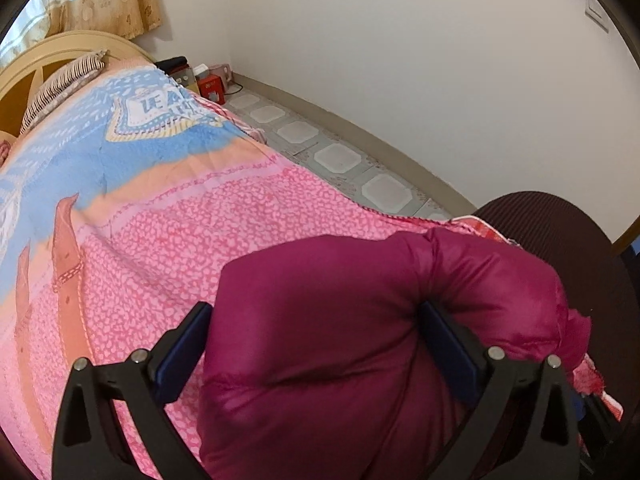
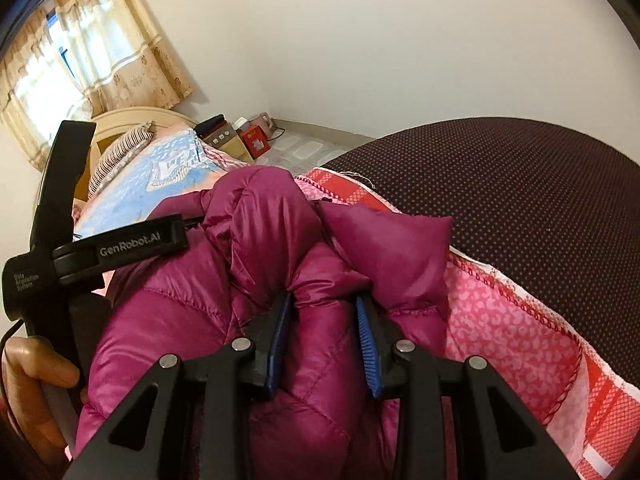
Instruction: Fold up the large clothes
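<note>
While the magenta puffer jacket [image 2: 192, 320] lies bunched on the pink and blue blanket [image 1: 132, 216] near the foot of the bed, both grippers are right on top of it. Its long axis is hard to call, crumpled as it is, but the bulk runs from the near edge away toward the headboard [image 2: 132, 116], with one quilted fold humped up at the far end. Over to the right gripper [image 2: 326, 312]: its blue pads [image 2: 366, 332] are drawn in on a ridge of the jacket, pinching a puffy fold that stands up between them and spills over the fingertips. The dark dotted cover [image 2: 520, 208] sits just beside, to the right. Now the left gripper [image 1: 316, 320]: jaws spread wide, a fat lobe of jacket bulging between them; the right finger presses into the fabric, the left finger stands just clear of it. A hand [image 2: 38, 392] grips that tool's handle at the lower left of the right wrist view.
</note>
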